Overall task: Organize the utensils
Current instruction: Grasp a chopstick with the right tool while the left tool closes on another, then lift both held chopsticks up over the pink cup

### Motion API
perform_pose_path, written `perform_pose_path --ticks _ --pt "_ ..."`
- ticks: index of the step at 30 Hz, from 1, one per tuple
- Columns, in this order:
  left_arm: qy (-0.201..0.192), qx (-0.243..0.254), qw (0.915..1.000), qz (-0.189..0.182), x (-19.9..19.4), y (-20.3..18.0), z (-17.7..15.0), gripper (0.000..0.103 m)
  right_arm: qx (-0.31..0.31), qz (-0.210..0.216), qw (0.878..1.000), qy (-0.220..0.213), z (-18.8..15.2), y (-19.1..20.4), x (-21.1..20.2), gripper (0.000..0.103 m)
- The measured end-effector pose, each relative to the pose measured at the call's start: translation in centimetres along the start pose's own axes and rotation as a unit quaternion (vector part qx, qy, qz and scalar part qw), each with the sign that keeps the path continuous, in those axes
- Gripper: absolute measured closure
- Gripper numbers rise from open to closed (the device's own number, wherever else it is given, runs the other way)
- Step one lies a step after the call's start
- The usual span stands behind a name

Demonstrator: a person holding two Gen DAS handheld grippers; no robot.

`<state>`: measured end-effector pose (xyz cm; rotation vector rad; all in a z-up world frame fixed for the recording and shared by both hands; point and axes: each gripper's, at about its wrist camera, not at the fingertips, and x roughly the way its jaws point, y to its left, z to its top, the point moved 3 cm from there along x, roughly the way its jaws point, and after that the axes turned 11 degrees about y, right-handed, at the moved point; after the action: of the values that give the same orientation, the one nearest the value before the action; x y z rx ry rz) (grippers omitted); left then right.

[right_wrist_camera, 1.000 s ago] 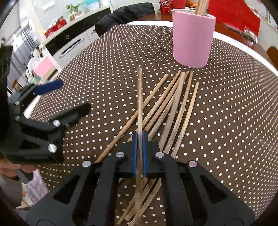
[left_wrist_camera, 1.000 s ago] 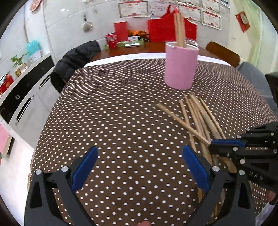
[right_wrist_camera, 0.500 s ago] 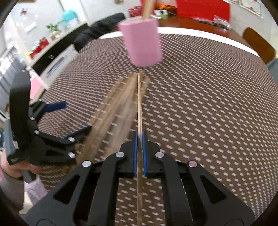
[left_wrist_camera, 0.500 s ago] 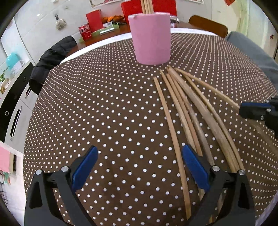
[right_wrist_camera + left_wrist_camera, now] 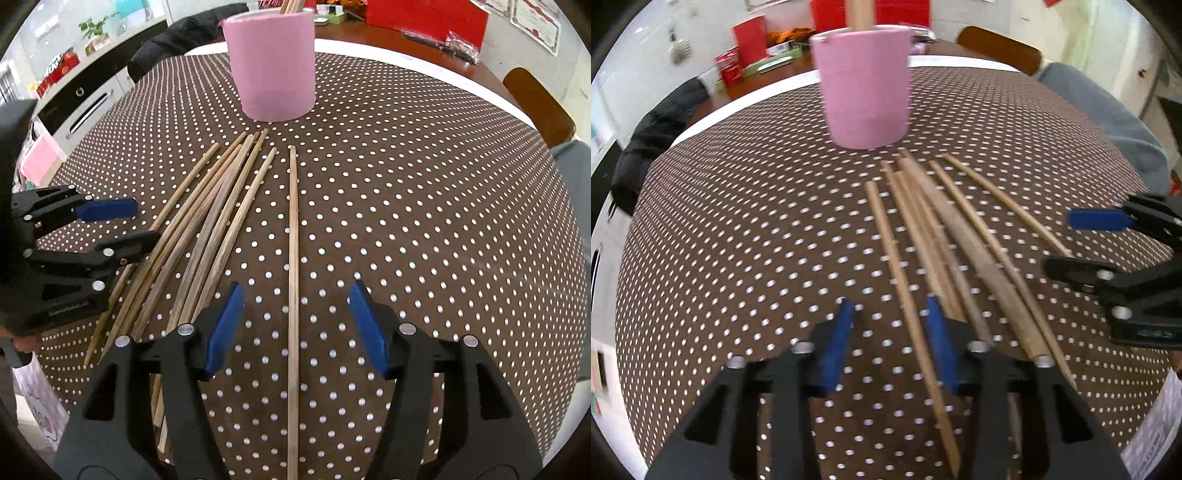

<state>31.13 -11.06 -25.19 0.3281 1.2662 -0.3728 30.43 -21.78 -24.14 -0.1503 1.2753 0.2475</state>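
Several wooden chopsticks [image 5: 960,229] lie fanned on the brown dotted tablecloth [image 5: 738,240] in front of a pink cup [image 5: 866,85] that holds more chopsticks. My left gripper [image 5: 888,306] straddles the leftmost chopstick [image 5: 897,258]; its jaws are closing and a gap still shows at the left pad. In the right wrist view, my right gripper [image 5: 297,288] is opening over a single chopstick [image 5: 293,240], which lies on the cloth apart from the pile [image 5: 218,206], touching neither pad. The pink cup [image 5: 273,62] stands beyond. Each gripper shows in the other's view: right gripper [image 5: 1060,242], left gripper [image 5: 144,221].
A black jacket [image 5: 657,136] hangs over a chair at the far left edge of the table. A wooden chair back [image 5: 539,107] stands at the far right. Red boxes [image 5: 750,37] sit beyond the cloth. A grey-clad part of a person [image 5: 1108,122] is at the right edge.
The right gripper carried one chopstick rightwards out of the pile, then opened, and the chopstick now lies alone. The left gripper moved over the pile's left side and its jaws narrowed around a chopstick.
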Motion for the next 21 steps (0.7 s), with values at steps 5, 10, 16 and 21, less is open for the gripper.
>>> perform_pose_path --ticks 5,10,16,21 --pt "0.002 -0.003 1.0000 -0.007 0.0 -0.2 0.9 0.098 -0.011 -0.007 1.000 0.004 1.3 0.2 0.0 0.097" --pt "-0.035 -0.046 0.9982 -0.018 -0.9 1.7 0.3 0.098 0.018 0.046 0.998 -0.028 0.7 -1.1 -1.1 0.098" --pt "-0.113 -0.101 0.9875 -0.042 -4.2 3.7 -0.5 0.098 0.056 0.100 0.988 -0.106 -0.2 -2.7 -4.1 0.098" --pt "-0.186 -0.121 0.9733 -0.057 -7.3 4.6 -0.6 0.098 0.068 0.134 0.971 -0.185 -0.3 -2.7 -7.3 0.098"
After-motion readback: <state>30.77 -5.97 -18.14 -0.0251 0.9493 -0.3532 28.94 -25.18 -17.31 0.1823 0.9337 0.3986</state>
